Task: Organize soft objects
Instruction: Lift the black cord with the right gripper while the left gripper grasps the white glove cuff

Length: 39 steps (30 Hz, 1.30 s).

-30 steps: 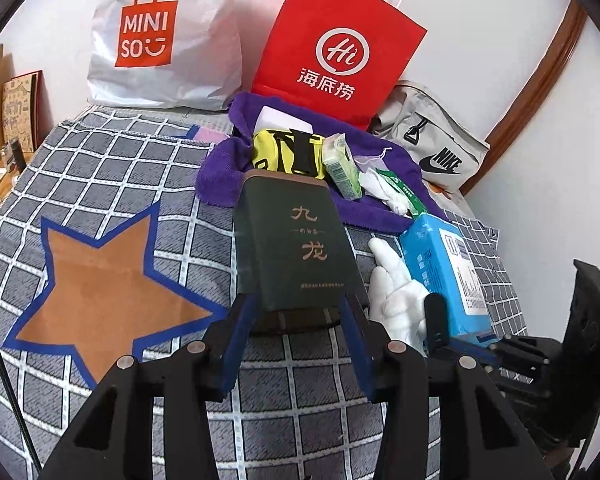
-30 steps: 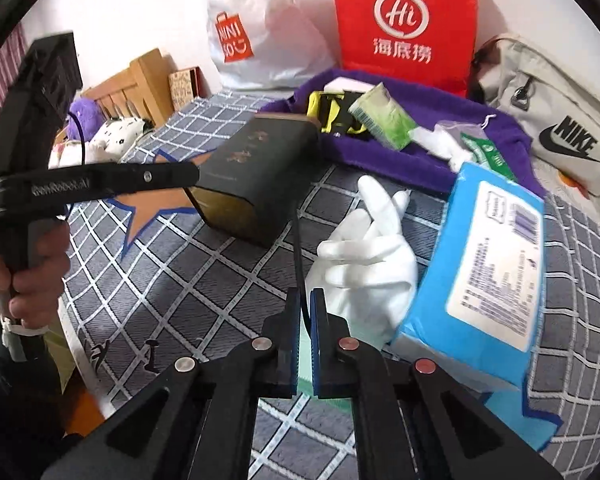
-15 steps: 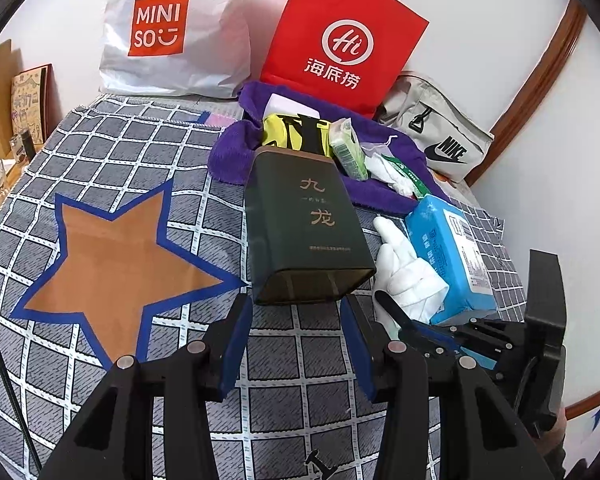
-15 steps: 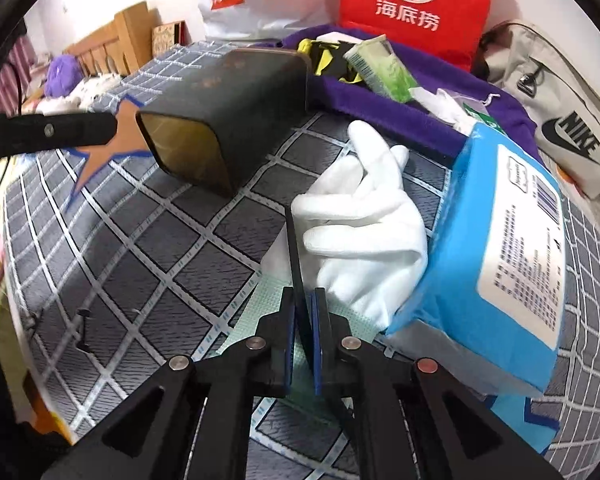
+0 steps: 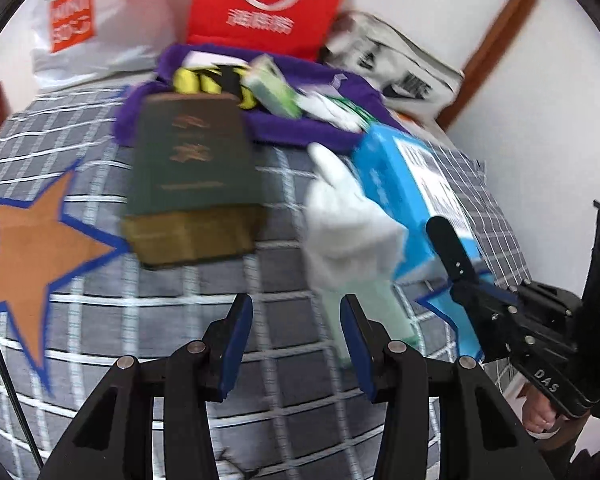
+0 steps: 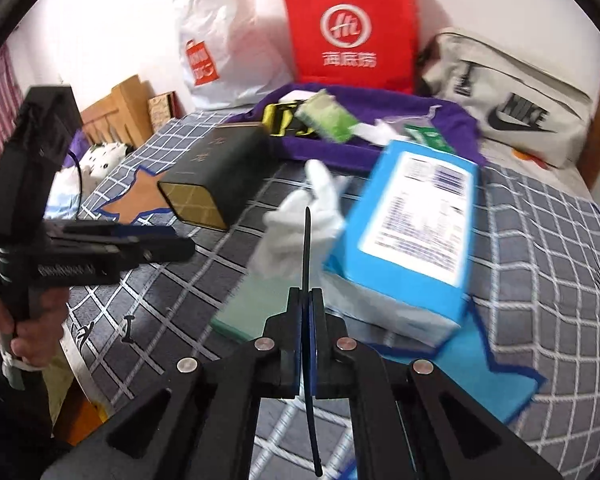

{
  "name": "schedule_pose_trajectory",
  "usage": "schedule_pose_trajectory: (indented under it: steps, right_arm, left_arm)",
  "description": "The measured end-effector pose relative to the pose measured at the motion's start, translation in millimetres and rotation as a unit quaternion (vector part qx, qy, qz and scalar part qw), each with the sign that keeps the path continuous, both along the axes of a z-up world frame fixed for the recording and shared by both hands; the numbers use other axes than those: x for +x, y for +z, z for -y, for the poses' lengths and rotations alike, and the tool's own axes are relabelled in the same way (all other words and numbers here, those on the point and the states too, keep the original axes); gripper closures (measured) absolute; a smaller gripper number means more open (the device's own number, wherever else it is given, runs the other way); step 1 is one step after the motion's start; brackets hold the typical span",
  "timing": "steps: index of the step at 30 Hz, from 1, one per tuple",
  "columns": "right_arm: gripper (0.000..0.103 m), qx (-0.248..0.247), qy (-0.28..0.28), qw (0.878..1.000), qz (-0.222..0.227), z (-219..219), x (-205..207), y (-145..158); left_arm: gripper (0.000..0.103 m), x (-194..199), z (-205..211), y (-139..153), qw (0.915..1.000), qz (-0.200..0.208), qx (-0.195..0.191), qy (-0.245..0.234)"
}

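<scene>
A white glove [image 5: 348,228] lies on the checked bedspread on top of a pale green flat pad [image 5: 364,308], next to a blue tissue pack [image 5: 416,184]. A dark green tin [image 5: 192,176] lies to its left. My left gripper [image 5: 296,344] is open and empty, just short of the glove and the pad. My right gripper [image 6: 306,300] is shut on a thin black flat strip [image 6: 307,240], held edge-on before the glove [image 6: 300,220] and the tissue pack [image 6: 412,216]. It also shows in the left wrist view [image 5: 456,256], right of the tissue pack.
A purple towel [image 6: 384,108] with yellow-black cloth, a green packet and white wrappers lies behind. A red paper bag [image 6: 352,28], a white Miniso bag [image 6: 220,40] and a Nike bag [image 6: 512,108] stand by the wall. A wooden headboard [image 6: 112,108] is at left.
The left gripper has swung right from the dark tin toward the glove. The right gripper has pulled back and risen, still shut on the black strip.
</scene>
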State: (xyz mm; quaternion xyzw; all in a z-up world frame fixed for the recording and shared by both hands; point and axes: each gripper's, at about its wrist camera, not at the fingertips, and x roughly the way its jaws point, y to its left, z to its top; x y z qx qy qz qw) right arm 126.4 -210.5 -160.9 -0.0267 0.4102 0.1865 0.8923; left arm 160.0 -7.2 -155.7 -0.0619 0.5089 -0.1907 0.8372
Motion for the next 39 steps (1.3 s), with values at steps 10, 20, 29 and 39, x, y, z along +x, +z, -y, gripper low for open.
schedule_pose_trajectory:
  steps: [10,20,29,39]
  right_arm:
    - [0.100,0.006,-0.024,1.000,0.006,46,-14,-4]
    - [0.100,0.015,-0.041,0.999,0.010,63,-19,-6]
    - [0.100,0.009,-0.044,0.999,0.001,62,-29,-11]
    - [0.100,0.005,-0.042,0.999,-0.010,51,-41,-14]
  left_arm:
    - [0.042,8,49,-20,0.9989,-0.019,0.042,-0.010]
    - [0.029,9,89,-28,0.9942,0.010,0.104,-0.027]
    - [0.039,11,102,-31,0.9889,0.035,0.141,-0.032]
    - [0.092,1,74,-20,0.9950,0.025,0.094,-0.021]
